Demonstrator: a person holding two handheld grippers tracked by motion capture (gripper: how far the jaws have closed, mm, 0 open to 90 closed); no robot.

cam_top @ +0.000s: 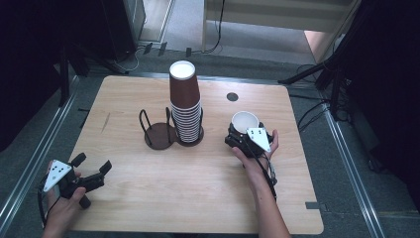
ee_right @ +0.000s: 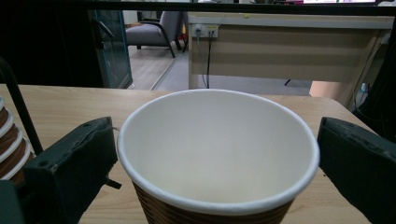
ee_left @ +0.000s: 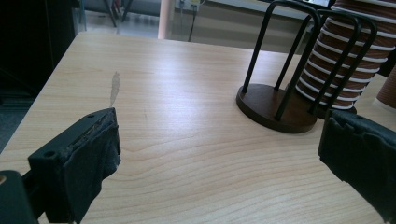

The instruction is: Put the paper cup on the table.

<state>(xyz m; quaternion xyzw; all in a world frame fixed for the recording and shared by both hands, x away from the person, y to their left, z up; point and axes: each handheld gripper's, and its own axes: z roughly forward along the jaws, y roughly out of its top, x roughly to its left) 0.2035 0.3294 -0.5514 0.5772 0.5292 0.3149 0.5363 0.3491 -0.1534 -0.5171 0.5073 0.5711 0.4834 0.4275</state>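
A single brown paper cup (cam_top: 245,121) with a white inside stands upright on the table, right of centre. My right gripper (cam_top: 242,130) is open, one jaw on each side of the cup (ee_right: 217,149), both close to its rim. A tall stack of brown cups (cam_top: 185,104) sits upside down in the right place of a dark wire cup holder (cam_top: 159,135), whose left place is empty. Near the front left corner, my left gripper (cam_top: 92,162) is open and holds nothing. In the left gripper view its jaws frame bare wood, with the holder (ee_left: 273,105) and stack (ee_left: 345,51) ahead.
The wooden table (cam_top: 148,198) has a small black round grommet (cam_top: 232,96) at the back right. Dark stands and cables lie on the floor around it. A pale scuff mark (ee_left: 114,86) shows on the wood at the left.
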